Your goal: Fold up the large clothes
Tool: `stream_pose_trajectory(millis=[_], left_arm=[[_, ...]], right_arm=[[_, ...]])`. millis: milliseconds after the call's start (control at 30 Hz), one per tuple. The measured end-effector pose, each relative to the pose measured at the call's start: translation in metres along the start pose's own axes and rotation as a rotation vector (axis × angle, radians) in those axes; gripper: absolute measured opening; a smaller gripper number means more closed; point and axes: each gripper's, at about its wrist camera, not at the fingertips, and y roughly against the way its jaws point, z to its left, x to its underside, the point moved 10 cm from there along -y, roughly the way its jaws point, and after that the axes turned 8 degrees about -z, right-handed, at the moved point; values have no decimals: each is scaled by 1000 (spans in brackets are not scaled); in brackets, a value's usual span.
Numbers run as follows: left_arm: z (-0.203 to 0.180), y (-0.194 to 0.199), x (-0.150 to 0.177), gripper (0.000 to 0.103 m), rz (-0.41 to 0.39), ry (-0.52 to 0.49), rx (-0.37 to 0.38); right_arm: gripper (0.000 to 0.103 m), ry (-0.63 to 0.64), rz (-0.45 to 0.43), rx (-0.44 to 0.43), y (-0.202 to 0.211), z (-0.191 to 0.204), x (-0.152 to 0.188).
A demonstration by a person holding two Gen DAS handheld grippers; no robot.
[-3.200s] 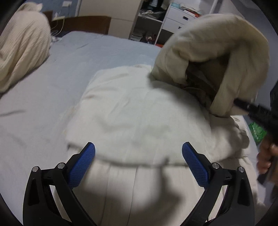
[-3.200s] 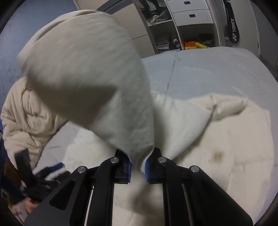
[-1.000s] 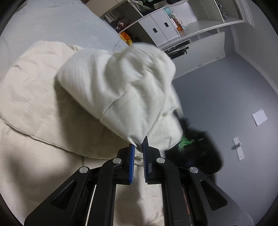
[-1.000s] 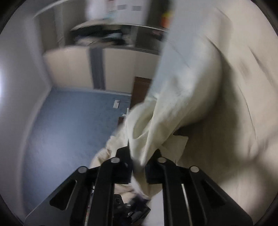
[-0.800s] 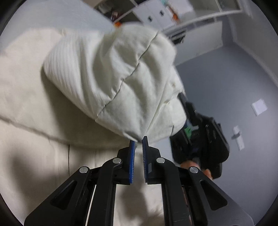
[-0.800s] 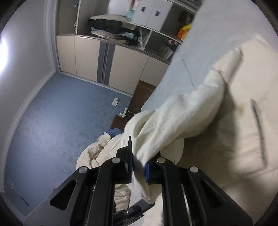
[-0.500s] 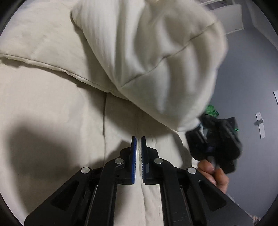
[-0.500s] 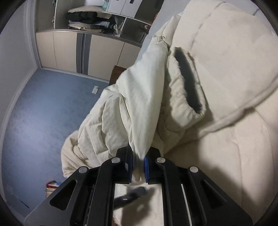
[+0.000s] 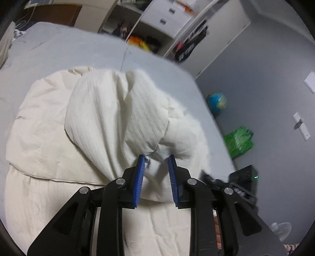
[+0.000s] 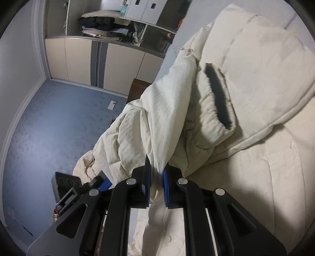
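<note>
A large cream padded coat (image 9: 49,126) lies spread on the bed. Its sleeve (image 9: 110,118) is folded over the body and bunches in front of my left gripper (image 9: 156,159). The left jaws stand partly apart, with the sleeve end just ahead of them. In the right wrist view the same sleeve (image 10: 157,110) hangs down into my right gripper (image 10: 156,173), which is shut on the cloth. A dark-lined cuff opening (image 10: 218,98) lies beside it on the coat body (image 10: 265,69).
The grey bed sheet (image 9: 65,49) extends behind the coat. Shelving with drawers (image 9: 169,17) stands at the back. A globe (image 9: 216,101) and a green bag (image 9: 238,141) stand on the floor at the right. Wardrobe doors (image 10: 78,63) and blue floor (image 10: 45,122) show left.
My left gripper has opened and let go of the sleeve, which now lies folded on the coat body. The right gripper has stayed shut on the sleeve cloth and lowered it.
</note>
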Motion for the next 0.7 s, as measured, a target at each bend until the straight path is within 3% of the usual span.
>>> stream_pose_trajectory(millis=[100, 233, 467, 633, 667, 700], left_arm=[[26, -36, 44, 2, 120, 35, -64], [80, -61, 103, 0, 242, 84, -171], [78, -42, 111, 1, 153, 117, -57], [77, -14, 103, 18, 108, 116, -41], [76, -9, 104, 28, 105, 114, -43], [78, -6, 100, 49, 101, 106, -53]], right_arm=[[8, -40, 6, 13, 3, -16, 6], [8, -110, 21, 53, 2, -45, 19], [12, -83, 16, 65, 12, -47, 25], [12, -54, 21, 87, 25, -45, 29], [12, -52, 23, 99, 29, -46, 30], [12, -50, 24, 118, 32, -47, 30]])
